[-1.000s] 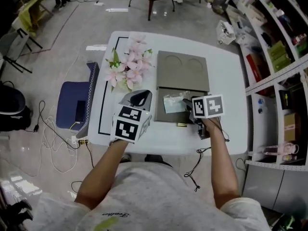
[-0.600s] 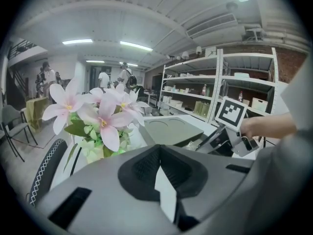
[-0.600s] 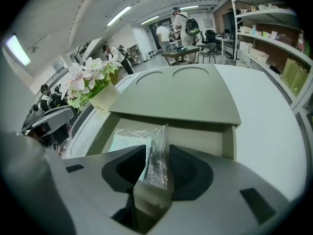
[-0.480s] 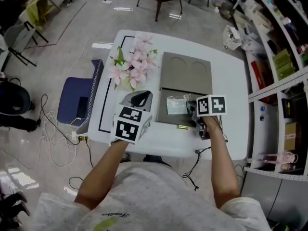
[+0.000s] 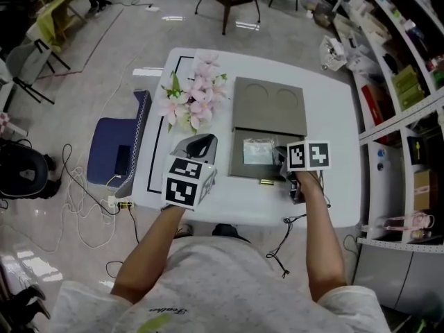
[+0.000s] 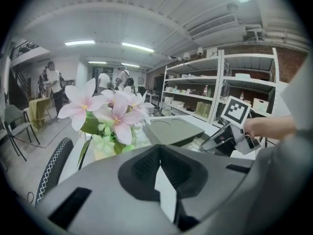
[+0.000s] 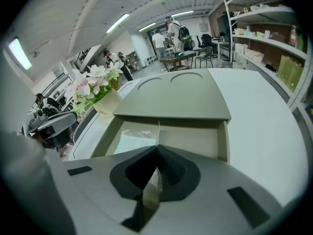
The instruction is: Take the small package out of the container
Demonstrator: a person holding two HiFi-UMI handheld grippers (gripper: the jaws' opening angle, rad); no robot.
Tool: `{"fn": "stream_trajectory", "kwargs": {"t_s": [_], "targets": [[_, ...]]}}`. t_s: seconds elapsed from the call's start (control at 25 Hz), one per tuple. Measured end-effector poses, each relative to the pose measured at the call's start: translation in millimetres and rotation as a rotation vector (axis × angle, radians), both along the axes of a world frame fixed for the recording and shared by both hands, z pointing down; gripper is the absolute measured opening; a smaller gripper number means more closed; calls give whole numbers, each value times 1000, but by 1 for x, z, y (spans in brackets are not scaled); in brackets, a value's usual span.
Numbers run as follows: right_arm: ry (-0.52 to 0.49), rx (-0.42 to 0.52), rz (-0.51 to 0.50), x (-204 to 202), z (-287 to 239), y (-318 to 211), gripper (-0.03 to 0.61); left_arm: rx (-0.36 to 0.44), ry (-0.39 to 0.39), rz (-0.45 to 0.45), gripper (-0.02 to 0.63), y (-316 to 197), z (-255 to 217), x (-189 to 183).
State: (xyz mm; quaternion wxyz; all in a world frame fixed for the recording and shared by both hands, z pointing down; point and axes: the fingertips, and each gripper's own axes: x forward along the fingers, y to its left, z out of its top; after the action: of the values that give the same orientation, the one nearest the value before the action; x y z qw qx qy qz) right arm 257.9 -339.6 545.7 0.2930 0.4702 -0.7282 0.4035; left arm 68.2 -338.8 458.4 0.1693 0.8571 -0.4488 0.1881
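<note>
The grey container [image 5: 269, 106] sits mid-table with its drawer [image 5: 244, 166] pulled out toward me. In the drawer lies the small package [image 5: 258, 151], a clear plastic bag. My right gripper [image 5: 283, 159] is at the package's right edge. In the right gripper view, the right gripper [image 7: 155, 173] is shut, and a lifted edge of the small package [image 7: 134, 140] runs up between its pads. My left gripper [image 5: 201, 143] hovers left of the drawer over the table. In the left gripper view, the left gripper [image 6: 161, 180] is shut and holds nothing.
A vase of pink flowers [image 5: 191, 99] stands left of the container. A small gold object [image 5: 263, 182] lies on the white table [image 5: 326, 116] in front of the drawer. A blue seat [image 5: 114, 151] stands beside the table's left edge and shelves [image 5: 409, 68] to the right.
The head view has shifted slightly. Both grippers stay in about the same places, the right one at the package's right edge.
</note>
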Motion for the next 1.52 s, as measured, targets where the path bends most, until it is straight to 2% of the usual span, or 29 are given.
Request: {"fn": "stream_trajectory", "kwargs": {"t_s": [0.2, 0.4, 0.8, 1.52], "targets": [[-39, 42, 24, -7, -16, 12, 6, 5, 6, 27, 3, 3, -4, -1], [-57, 123, 63, -12, -40, 24, 6, 20, 14, 73, 3, 9, -10, 1], [-53, 260, 118, -29, -80, 47, 5, 42, 55, 143, 3, 20, -23, -3], [-50, 628, 349, -49, -164, 114, 5, 100, 71, 283, 3, 53, -48, -25]]}}
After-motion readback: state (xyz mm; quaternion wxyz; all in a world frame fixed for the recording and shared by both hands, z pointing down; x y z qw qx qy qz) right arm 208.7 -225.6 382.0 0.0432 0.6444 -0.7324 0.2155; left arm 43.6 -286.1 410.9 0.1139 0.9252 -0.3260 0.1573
